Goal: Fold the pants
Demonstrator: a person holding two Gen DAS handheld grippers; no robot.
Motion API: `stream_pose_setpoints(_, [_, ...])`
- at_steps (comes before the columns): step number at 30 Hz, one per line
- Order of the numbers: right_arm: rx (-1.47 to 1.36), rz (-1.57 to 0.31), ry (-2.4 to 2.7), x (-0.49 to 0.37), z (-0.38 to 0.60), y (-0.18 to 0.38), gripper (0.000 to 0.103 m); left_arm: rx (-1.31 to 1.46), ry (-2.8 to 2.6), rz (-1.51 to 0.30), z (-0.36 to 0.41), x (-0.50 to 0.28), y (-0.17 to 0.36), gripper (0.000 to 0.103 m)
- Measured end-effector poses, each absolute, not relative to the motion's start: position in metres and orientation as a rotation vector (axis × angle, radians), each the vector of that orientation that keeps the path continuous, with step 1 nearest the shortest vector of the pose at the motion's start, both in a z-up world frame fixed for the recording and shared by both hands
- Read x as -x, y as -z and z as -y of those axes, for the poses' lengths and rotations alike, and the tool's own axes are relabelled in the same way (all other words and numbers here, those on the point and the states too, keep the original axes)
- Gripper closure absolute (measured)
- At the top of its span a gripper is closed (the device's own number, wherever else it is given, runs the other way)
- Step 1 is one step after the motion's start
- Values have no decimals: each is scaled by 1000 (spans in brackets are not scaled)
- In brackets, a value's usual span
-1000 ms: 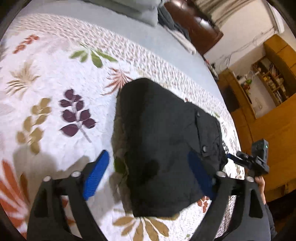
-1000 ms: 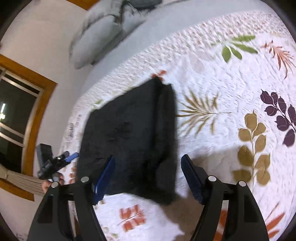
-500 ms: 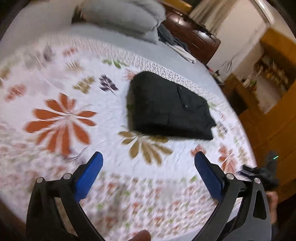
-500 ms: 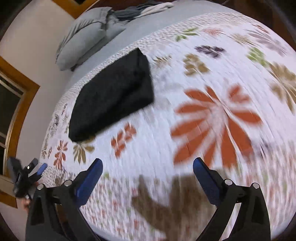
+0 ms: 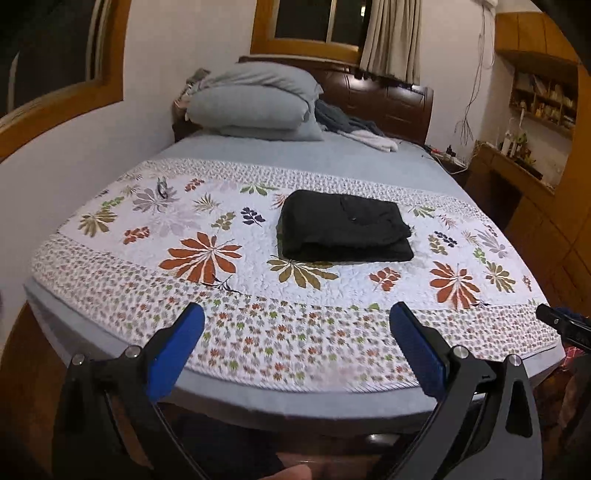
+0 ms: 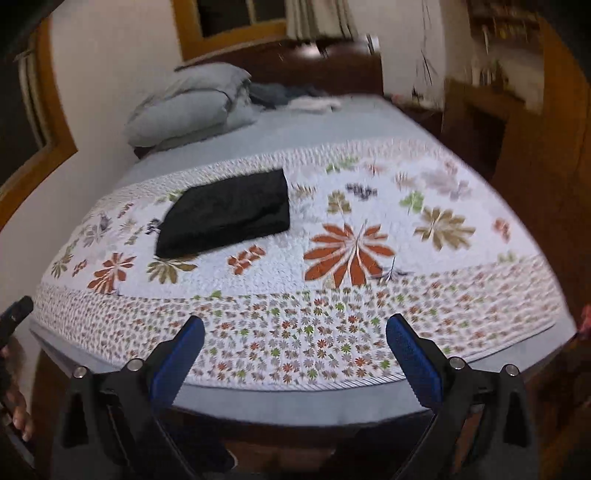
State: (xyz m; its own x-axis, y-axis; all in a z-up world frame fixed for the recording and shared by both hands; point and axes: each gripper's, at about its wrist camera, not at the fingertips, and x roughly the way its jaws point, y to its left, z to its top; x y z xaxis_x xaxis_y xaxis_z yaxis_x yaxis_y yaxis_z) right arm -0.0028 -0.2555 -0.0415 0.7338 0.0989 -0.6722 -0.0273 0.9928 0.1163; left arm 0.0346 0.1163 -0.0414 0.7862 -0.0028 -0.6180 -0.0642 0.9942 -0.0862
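No readable writing on folded black pants [image 5: 345,226].

A wide bed [image 5: 332,162] with a grey-blue sheet and a white floral quilt [image 5: 229,332] fills the room. Stacked grey pillows [image 5: 255,107] lean against a dark carved wooden headboard [image 5: 388,99]. White walls carry wood-framed windows [image 5: 314,26], dark outside, with a beige curtain [image 5: 391,37]. Wooden shelves [image 5: 543,96] stand to the right.

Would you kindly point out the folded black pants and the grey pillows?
folded black pants [image 5: 343,225], left wrist view, middle of the top layer.
grey pillows [image 5: 255,105], left wrist view, front face of the stack.
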Motion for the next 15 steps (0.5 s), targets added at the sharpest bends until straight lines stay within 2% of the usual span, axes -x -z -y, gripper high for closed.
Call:
stream_pose_setpoints(7, [-14, -605, -83, 70, 230, -13, 4, 68, -50, -605, -92, 22, 2, 3])
stream_pose_setpoints(15, [-12, -539, -153, 120, 214, -46, 4, 27, -78, -562, -76, 67, -27, 3])
